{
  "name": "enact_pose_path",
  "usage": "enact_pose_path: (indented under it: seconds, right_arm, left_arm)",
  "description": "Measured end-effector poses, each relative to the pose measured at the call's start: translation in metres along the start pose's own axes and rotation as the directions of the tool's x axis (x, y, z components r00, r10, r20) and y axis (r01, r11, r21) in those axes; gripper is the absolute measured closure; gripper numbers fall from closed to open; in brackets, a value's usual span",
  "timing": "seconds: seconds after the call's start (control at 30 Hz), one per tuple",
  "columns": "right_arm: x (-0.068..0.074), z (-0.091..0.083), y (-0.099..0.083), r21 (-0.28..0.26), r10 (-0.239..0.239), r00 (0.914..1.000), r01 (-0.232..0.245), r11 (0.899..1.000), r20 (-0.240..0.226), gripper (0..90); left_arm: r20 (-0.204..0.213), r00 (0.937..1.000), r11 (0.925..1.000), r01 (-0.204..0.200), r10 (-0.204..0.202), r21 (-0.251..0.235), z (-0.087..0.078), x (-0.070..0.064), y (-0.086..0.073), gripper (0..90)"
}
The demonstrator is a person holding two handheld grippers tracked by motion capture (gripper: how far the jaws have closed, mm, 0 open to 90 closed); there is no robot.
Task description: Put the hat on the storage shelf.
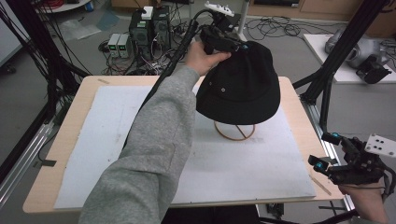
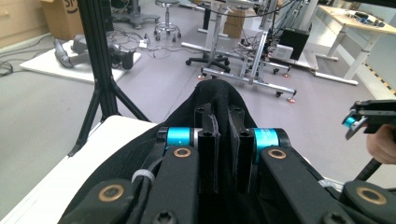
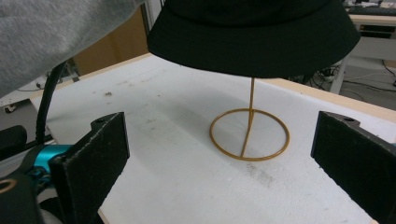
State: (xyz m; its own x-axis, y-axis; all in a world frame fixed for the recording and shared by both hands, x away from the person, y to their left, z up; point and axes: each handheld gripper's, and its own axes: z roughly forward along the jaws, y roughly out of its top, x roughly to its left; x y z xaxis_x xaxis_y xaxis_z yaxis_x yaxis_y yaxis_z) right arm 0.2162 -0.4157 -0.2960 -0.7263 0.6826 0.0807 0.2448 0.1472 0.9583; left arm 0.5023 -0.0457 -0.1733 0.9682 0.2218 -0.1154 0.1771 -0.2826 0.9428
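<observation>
The left gripper (image 2: 223, 140) has its jaws pressed nearly together on a fold of cloth at the crown of the black hat (image 1: 243, 81). In the left gripper view the fabric rises between the two pads and bulges above them, so the grip looks firm. The hat is up above the far middle of the table (image 1: 65, 135), over a thin wire stand (image 3: 249, 133).

The stand is what matters for the next move. Its rod goes straight up from a ring base that lies flat on the white mat (image 1: 116, 140), and the top of the rod goes under the brim, where it is hidden. I cannot tell if the hat rests on the rod or hangs free just above it. So the hat must travel along this vertical axis, up or down, without side pull.

The right gripper (image 1: 329, 151) is wide open and holds nothing. It waits at the near right edge of the table, well apart from the hat, with its jaws pointing towards the stand.
</observation>
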Motion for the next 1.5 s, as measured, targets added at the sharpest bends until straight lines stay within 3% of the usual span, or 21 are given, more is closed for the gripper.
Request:
enact_pose_path:
  seconds: [0.13, 0.47, 0.83, 0.9, 1.03, 1.3, 1.5]
  right_arm:
    - [-0.001, -0.001, -0.001, 0.007, 0.005, 1.0000, -0.005, 1.000, -0.002, 3.4]
    - [-0.001, -0.002, -0.002, 0.006, 0.002, 1.0000, -0.002, 1.000, 0.005, 3.4]
    - [0.001, -0.005, -0.003, 0.010, 0.001, 0.9999, -0.002, 1.000, 0.015, 3.4]
    - [0.001, -0.005, -0.004, 0.012, 0.002, 0.9998, -0.002, 1.000, 0.019, 3.4]
    - [0.001, -0.004, -0.004, 0.017, 0.006, 0.9999, -0.007, 1.000, 0.015, 3.4]
    - [0.001, 0.003, -0.004, 0.022, -0.004, 1.0000, 0.004, 1.000, 0.002, 3.4]
    - [0.001, 0.009, -0.004, 0.031, -0.003, 1.0000, 0.003, 1.000, -0.006, 3.4]
  left_arm:
    - [0.012, 0.9998, 0.9999, 0.015, -0.015, -0.003, 0.008, 0.004, -0.004, 84.3]
    - [0.041, 0.9991, 0.9987, 0.005, -0.007, 0.050, 0.030, -0.002, -0.015, 83.9]
    - [0.038, 0.9992, 0.9978, 0.005, -0.008, 0.066, 0.033, -0.001, -0.017, 80.3]
    - [0.039, 0.9992, 0.9979, 0.006, -0.008, 0.064, 0.031, -0.001, -0.017, 75.5]
    - [0.064, 0.9977, 0.9985, 0.019, -0.023, 0.050, 0.027, 0.000, -0.015, 53.8]
    - [0.035, 0.9981, 0.9944, 0.048, -0.051, 0.095, 0.017, -0.003, -0.013, 12.6]
    - [-0.019, 0.9993, 0.9920, 0.035, -0.033, 0.121, 0.004, -0.011, -0.010, 8.6]
